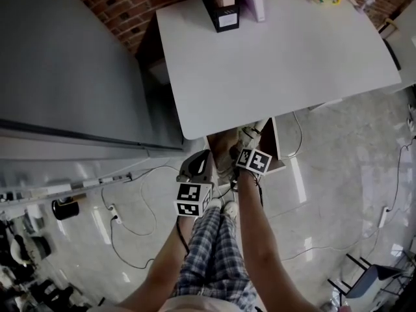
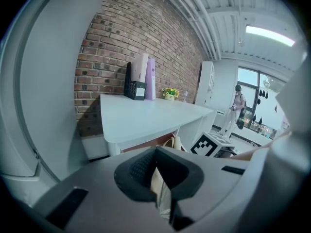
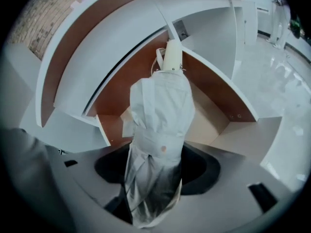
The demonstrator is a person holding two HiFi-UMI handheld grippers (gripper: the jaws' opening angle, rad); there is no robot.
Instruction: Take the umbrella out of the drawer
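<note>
You're standing on a glossy pale floor (image 1: pixel 338 194) with thin cables (image 1: pixel 140 203) trailing across it. Ahead of you a white table (image 1: pixel 286 57) backs onto a brick wall (image 1: pixel 130 5), with a grey cabinet (image 1: pixel 65 64) to your left. Far off, a tall window (image 2: pixel 252 101) is bright and a ceiling light (image 2: pixel 269 35) glows.

- I can read no word and no number anywhere.
- White label (image 1: pixel 227 19) on the black box (image 1: pixel 223 8) on the bench (image 1: pixel 286 70): the print is too small.
- Cube (image 1: pixel 193 199) of my left claw (image 1: pixel 201 161): only black-white square patterns.
</note>
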